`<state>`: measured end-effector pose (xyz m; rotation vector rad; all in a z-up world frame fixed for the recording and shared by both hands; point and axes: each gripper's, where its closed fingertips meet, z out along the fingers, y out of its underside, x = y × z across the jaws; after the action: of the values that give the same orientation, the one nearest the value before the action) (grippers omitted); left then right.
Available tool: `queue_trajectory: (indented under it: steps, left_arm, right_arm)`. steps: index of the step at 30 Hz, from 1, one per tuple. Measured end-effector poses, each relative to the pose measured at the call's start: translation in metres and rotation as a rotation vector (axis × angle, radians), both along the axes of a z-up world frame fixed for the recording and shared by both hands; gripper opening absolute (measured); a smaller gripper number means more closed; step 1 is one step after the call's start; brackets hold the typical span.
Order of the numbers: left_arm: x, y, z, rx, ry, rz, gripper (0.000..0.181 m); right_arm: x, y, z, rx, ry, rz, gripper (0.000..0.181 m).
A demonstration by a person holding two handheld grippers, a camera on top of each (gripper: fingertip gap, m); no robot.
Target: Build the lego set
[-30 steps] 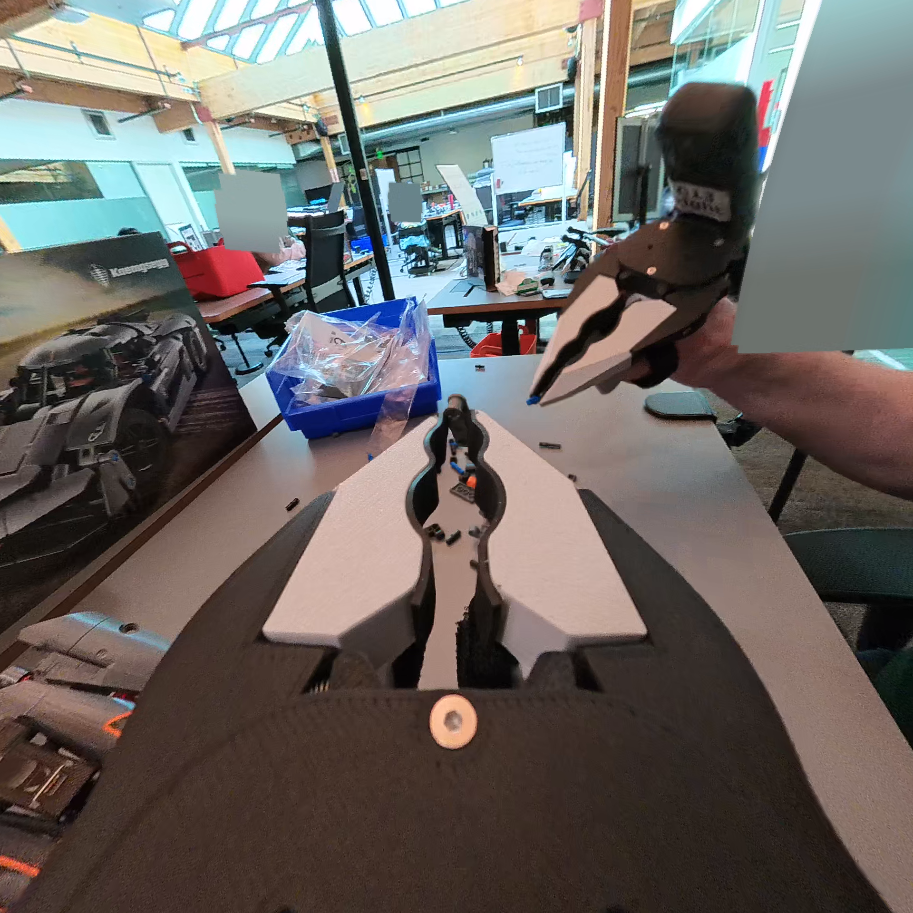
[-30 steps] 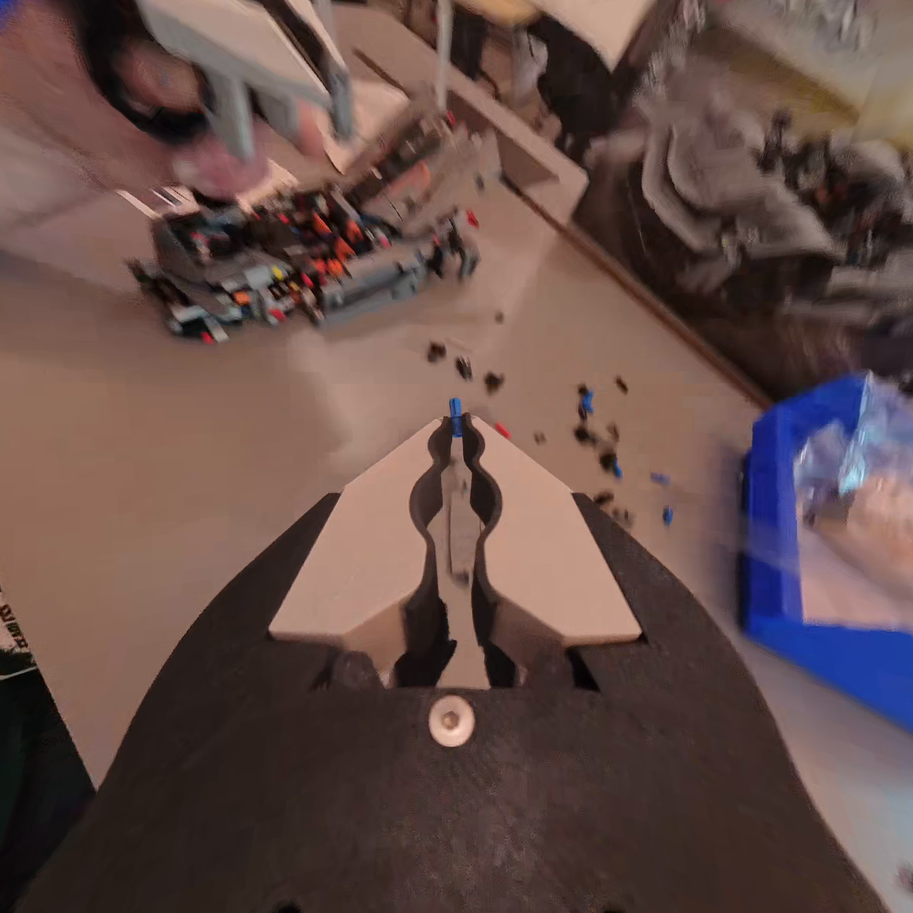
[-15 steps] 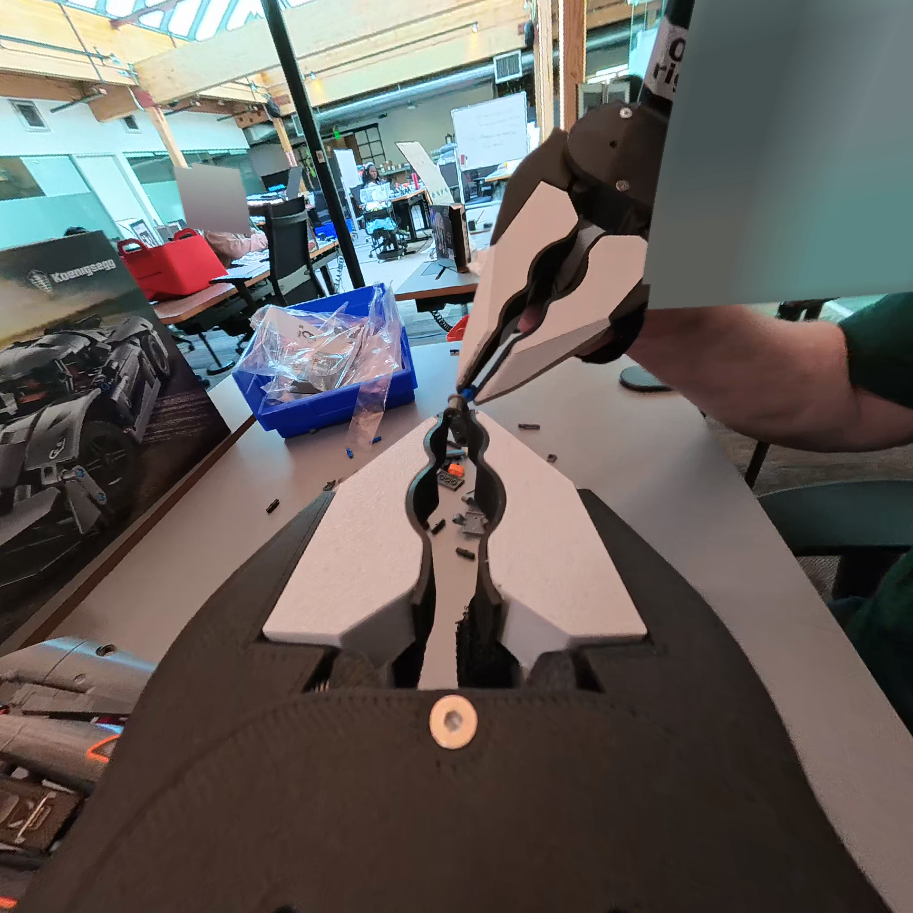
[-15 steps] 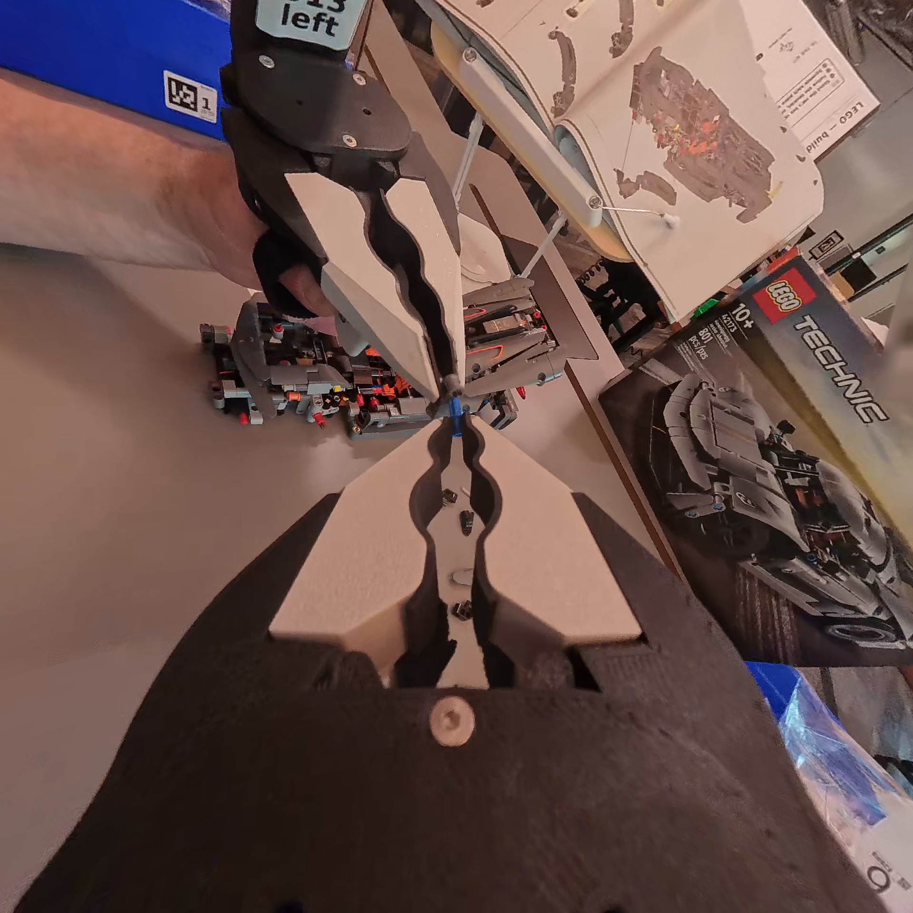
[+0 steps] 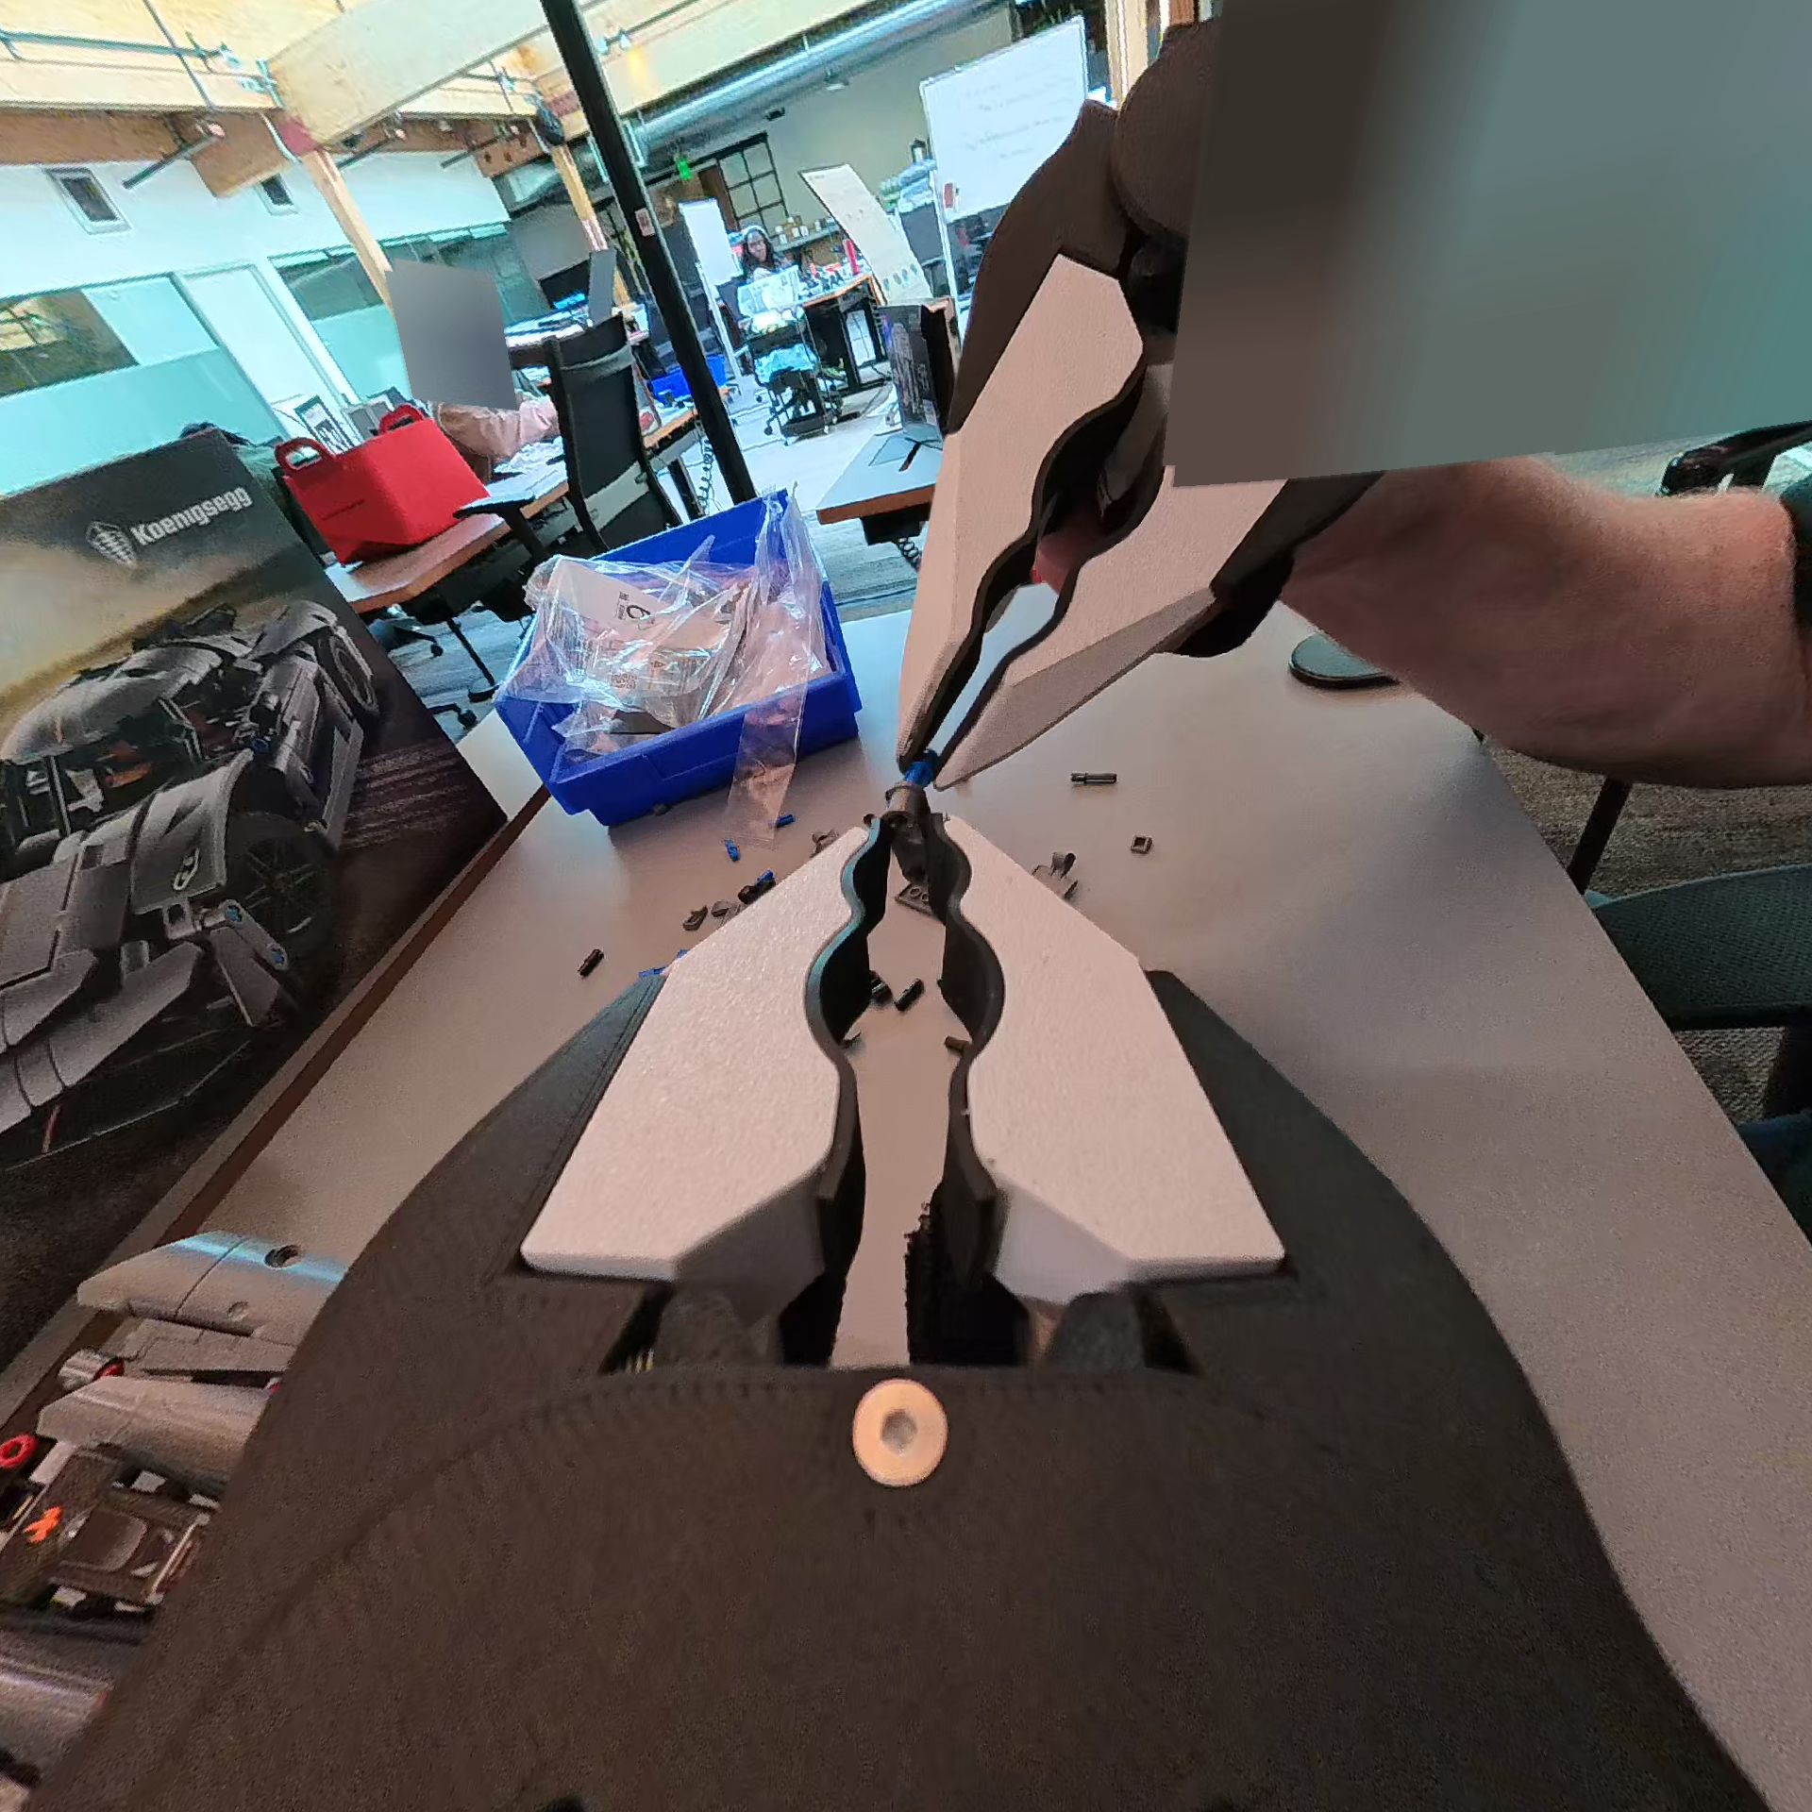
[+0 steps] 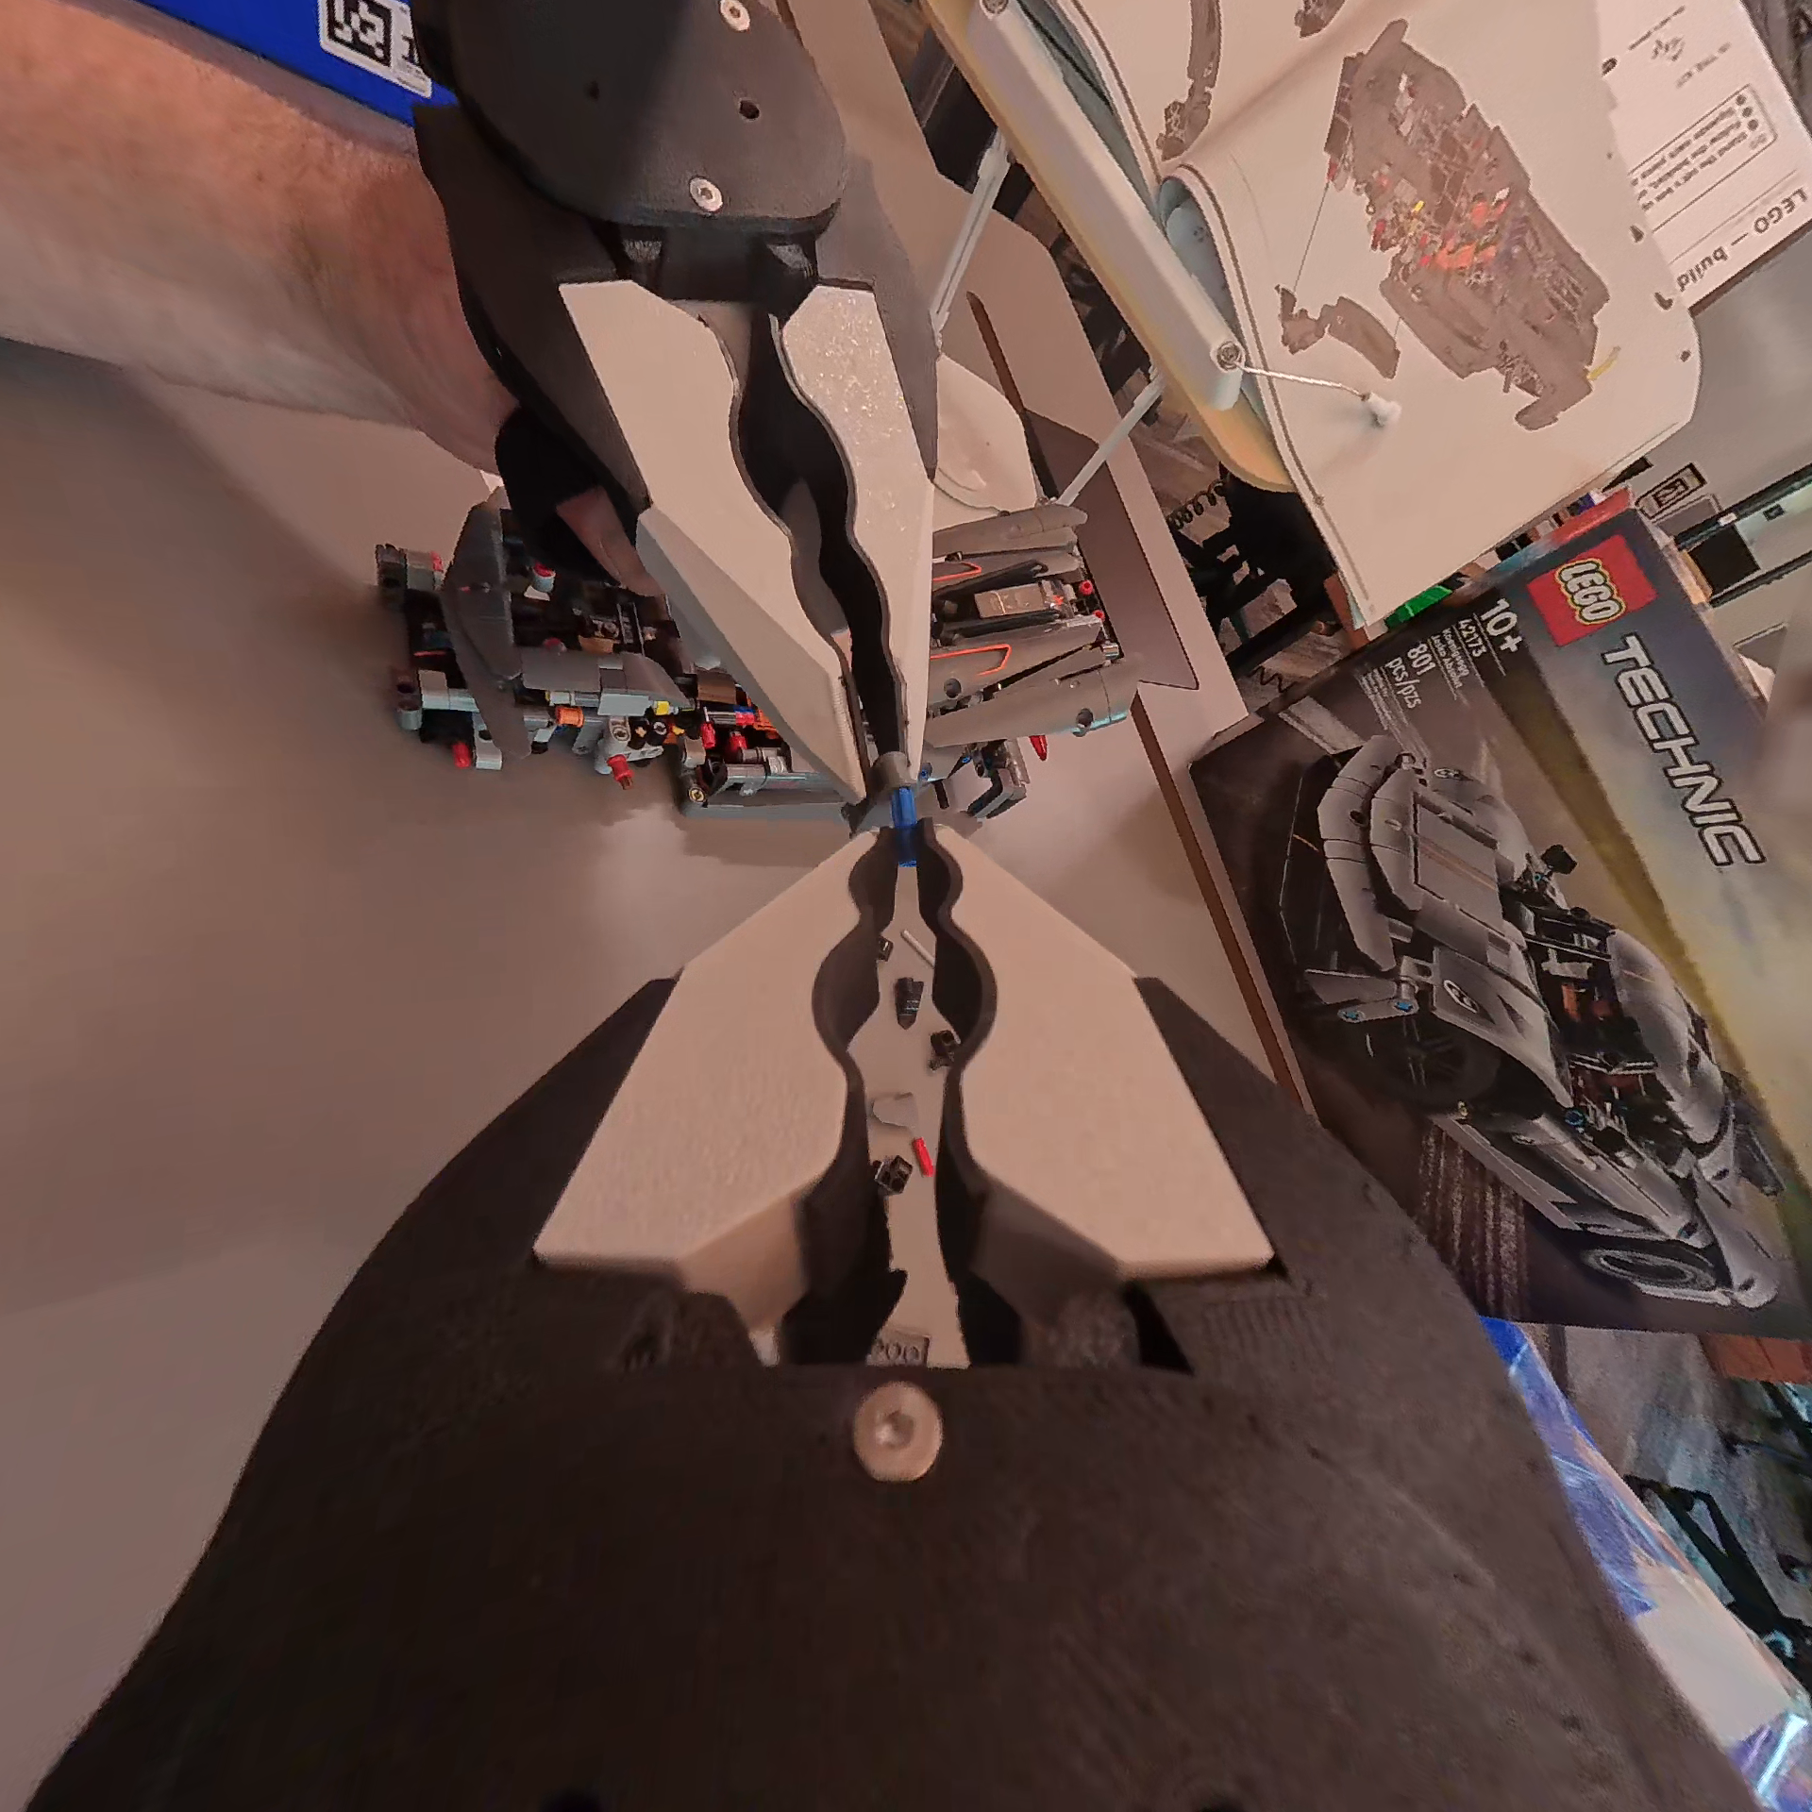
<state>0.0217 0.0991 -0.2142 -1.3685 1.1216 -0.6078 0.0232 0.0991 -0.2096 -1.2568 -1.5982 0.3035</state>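
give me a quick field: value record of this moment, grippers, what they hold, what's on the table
left gripper: shut on grey connector
right gripper: shut on blue pin
contact: blue pin's end meets the grey connector, tip to tip above the table
loose parts: small black pieces scattered on the table
blue bin: holds clear plastic bags, far side
car model: partly built, behind the left gripper
box: beside the model
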Motion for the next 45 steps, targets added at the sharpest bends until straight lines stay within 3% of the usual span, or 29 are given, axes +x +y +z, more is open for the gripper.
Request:
queue_trajectory:
  steps: [14,32,40,45]
  left_arm:
    - [0.002,0.006,-0.018,0.238,0.304,0.136,0.005]
    - [0.001,0.002,-0.003,0.281,0.253,0.166,0.004]
    - [0.004,0.007,-0.014,0.318,0.344,0.19,0.004]
    - [0.003,0.011,-0.01,0.26,0.279,0.17,0.004]
  right_arm:
    - [0.001,0.005,-0.02,0.014,-0.253,-0.007,0.001]
    - [-0.006,-0.003,-0.002,-0.13,-0.068,0.086,0.0]
    - [-0.012,-0.006,-0.01,-0.115,-0.105,0.096,0.0]
    - [-0.011,0.0,-0.001,-0.136,-0.028,0.095,0.0]
